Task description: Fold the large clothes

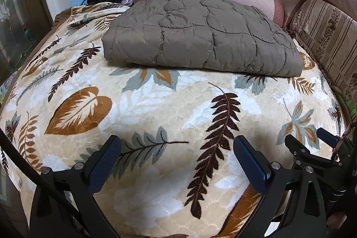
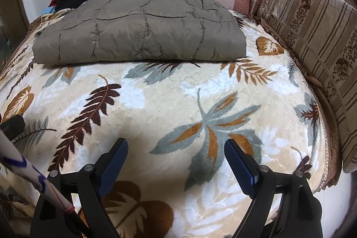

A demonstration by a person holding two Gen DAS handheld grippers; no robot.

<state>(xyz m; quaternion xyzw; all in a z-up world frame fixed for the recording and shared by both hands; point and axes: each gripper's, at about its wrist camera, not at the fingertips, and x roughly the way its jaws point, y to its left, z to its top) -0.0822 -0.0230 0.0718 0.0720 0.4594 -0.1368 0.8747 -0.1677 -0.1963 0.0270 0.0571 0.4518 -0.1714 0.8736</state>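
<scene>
Leaf-patterned blanket (image 1: 156,104) lies bare between folded jacket's (image 1: 200,37) edge and both grippers' released fingers (image 2: 239,165).

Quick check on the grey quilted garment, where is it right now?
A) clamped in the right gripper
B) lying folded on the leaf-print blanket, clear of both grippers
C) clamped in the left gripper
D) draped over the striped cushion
B: the grey quilted garment lies folded flat on the leaf-print blanket, while the left gripper and right gripper stand open over bare blanket short of it.
</scene>
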